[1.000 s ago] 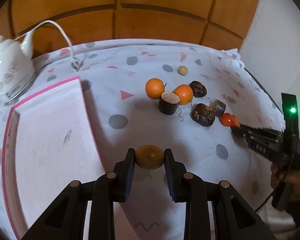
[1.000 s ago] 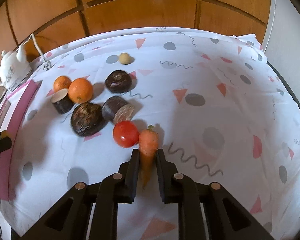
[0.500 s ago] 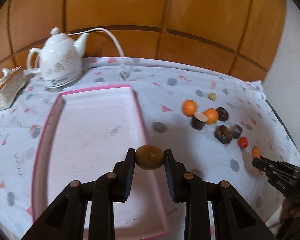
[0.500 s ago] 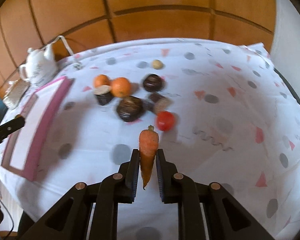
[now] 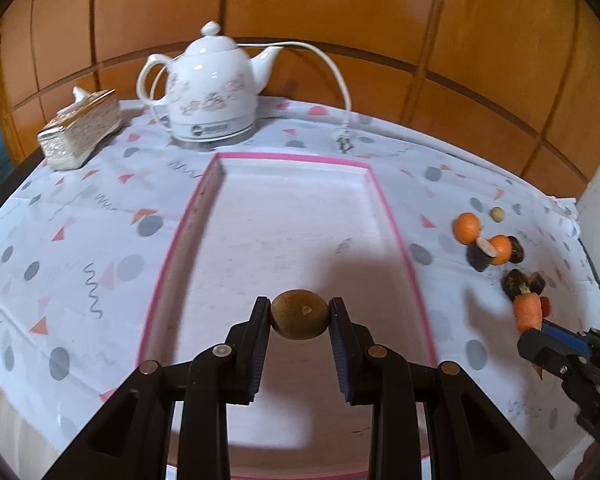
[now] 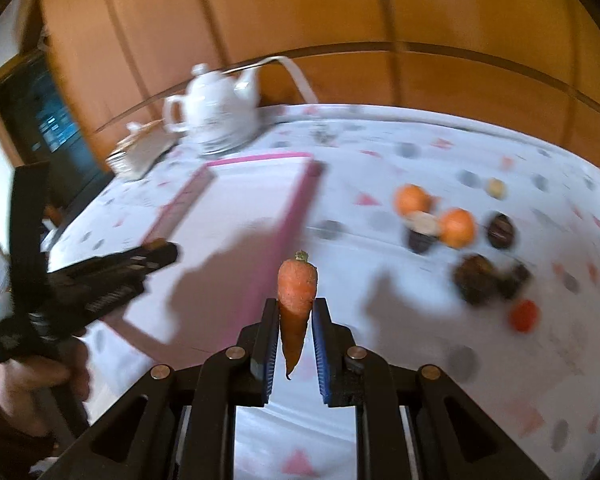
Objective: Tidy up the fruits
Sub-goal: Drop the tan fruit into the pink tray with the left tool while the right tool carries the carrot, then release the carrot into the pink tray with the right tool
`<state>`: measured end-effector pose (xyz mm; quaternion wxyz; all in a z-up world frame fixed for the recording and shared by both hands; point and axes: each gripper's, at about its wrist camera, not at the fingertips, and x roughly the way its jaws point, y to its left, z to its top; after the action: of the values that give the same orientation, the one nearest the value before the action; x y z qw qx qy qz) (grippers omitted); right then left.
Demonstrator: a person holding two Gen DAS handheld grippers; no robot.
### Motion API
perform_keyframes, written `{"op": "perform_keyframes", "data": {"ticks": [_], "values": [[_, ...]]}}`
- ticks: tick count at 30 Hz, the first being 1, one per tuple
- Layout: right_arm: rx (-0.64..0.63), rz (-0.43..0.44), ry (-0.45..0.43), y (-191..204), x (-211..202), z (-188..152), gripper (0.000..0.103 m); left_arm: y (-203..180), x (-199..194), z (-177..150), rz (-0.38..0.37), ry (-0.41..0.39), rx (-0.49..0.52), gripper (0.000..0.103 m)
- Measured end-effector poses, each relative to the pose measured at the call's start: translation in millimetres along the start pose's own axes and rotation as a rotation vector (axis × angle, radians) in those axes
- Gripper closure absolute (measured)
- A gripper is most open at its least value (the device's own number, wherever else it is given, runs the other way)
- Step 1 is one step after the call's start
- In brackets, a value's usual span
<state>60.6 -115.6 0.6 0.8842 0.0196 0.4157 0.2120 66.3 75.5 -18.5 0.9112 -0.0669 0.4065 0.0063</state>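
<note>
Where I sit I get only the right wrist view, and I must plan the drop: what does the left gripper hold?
Observer: The left gripper is shut on a brown kiwi.
Operator: Is it over the tray?
Observer: Yes, it hangs over the near half of the tray, between the pink side rims.

Brown kiwi (image 5: 299, 313) held above pink-rimmed tray (image 5: 384, 200), carrot (image 6: 296, 296) upright
</note>
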Motion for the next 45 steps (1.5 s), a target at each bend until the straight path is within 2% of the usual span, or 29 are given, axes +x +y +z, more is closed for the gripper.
{"op": "perform_keyframes", "data": {"ticks": [3, 6, 8, 9, 12, 15, 20, 23, 26, 31, 34, 37, 45], "values": [[-0.042, 0.046, 0.014, 24.9, 11.5, 10.4, 0.087, 5.3, -0.2, -3.4, 0.017, -0.002, -0.008, 0.073], [-0.082, 0.056, 0.025, 44.5, 23.9, 18.1, 0.087, 9.6, -0.8, -4.6, 0.024, -0.003, -0.022, 0.071], [-0.082, 0.064, 0.037, 48.6, 33.5, 21.3, 0.087, 11.5, -2.9, -5.1, 0.027, -0.007, -0.033, 0.051], [-0.074, 0.076, 0.046, 50.0, 37.1, 22.2, 0.086, 12.8, -5.6, -5.3, 0.032, -0.020, -0.042, 0.049], [-0.064, 0.059, 0.052, 53.0, 43.0, 20.8, 0.086, 14.0, -7.9, -4.8, 0.038, -0.028, -0.044, 0.047], [-0.038, 0.067, 0.061, 51.9, 42.5, 18.1, 0.078, 14.6, -9.1, -5.4, 0.037, -0.027, -0.049, 0.047], [-0.052, 0.039, 0.044, 54.4, 34.7, 10.5, 0.077, 14.4, -12.7, -8.5, 0.031, -0.037, -0.060, 0.038], [-0.043, -0.001, 0.023, 51.6, 29.4, 5.4, 0.073, 10.1, -15.3, -11.5, 0.036, -0.045, -0.050, 0.035], [-0.029, -0.052, -0.010, 45.1, 20.0, -1.7, 0.067, 5.0, -17.2, -14.9, 0.054, -0.057, -0.040, 0.032], [0.041, -0.157, -0.075, 22.0, 2.2, -14.0, 0.066, -6.8, -19.2, -20.4, 0.042, -0.060, 0.002, 0.032], [0.115, -0.204, -0.076, -1.2, -4.5, -20.1, 0.065, -14.2, -22.3, -22.6, 0.011, -0.065, 0.021, 0.031], [0.170, -0.245, -0.071, -21.3, -8.5, -26.5, 0.065, -20.2, -22.6, -23.1, -0.009, -0.058, 0.026, 0.024], [0.287, -0.325, -0.063, -72.9, -23.0, -47.0, 0.065, -32.1, -24.5, -21.8, -0.079, -0.045, 0.033, 0.024]]}}
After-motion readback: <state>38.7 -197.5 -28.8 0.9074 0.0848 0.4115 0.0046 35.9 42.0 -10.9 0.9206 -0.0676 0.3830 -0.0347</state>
